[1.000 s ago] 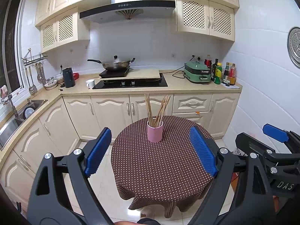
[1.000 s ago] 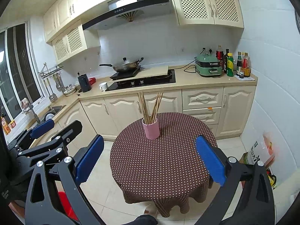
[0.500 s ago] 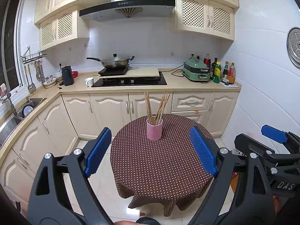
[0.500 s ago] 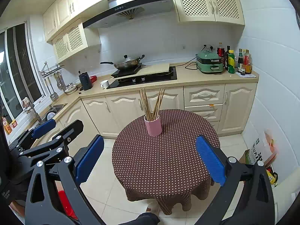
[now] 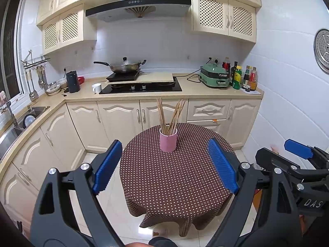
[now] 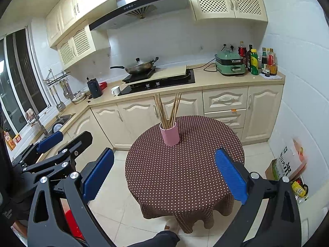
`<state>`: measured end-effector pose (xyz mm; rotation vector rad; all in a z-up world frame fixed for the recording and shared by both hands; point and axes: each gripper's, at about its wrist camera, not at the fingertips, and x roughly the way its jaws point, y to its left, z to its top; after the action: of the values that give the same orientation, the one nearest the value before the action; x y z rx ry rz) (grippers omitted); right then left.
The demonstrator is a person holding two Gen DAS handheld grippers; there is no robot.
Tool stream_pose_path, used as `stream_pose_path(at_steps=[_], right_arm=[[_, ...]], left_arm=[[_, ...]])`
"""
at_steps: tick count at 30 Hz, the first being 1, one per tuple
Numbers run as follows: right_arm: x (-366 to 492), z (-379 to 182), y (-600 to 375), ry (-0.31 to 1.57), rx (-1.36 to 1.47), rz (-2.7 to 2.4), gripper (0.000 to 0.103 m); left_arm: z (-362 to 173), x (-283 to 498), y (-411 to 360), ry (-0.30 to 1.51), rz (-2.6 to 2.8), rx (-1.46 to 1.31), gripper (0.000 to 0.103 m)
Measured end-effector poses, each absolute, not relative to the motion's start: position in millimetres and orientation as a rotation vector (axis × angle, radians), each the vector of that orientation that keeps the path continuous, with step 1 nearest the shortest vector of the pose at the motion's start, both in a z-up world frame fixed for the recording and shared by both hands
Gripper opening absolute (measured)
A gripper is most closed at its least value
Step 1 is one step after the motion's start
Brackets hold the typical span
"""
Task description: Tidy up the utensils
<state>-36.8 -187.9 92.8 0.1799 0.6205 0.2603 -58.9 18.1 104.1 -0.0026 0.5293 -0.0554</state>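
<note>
Standing upright in a pink cylindrical cup [image 5: 168,141], the bundle of long wooden chopsticks [image 5: 171,115] already sits gathered on the far half of the round worktop under its brown white-dotted cloth [image 5: 176,177]; no loose utensil shows on the cloth in either view; that fits either a tidy-up finished or a bundle waiting to be pulled and sorted, and the pictures do not settle which; the left hand-held gripper [image 5: 164,166] is spread wide with nothing between its blue pads, and the right hand-held gripper [image 6: 164,177] is likewise wide and empty; both hang well short of the cup, above the near edge of the worktop; any work at the cup would, I judge, go best with one hand-held gripper steadying the cup low on its wall, since the sticks lean apart in two fans and a sideways nudge could tip the light cup over.
</note>
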Motion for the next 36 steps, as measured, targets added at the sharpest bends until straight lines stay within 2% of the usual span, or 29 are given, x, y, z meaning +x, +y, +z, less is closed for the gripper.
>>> stream_pose_path(at_steps=[36], right_arm=[[-43.0, 95.1, -186.1, 0.622, 0.179, 0.259, 0.095]], left_arm=[[107.5, -62.8, 22.7, 0.543, -0.085, -0.015, 0.085]])
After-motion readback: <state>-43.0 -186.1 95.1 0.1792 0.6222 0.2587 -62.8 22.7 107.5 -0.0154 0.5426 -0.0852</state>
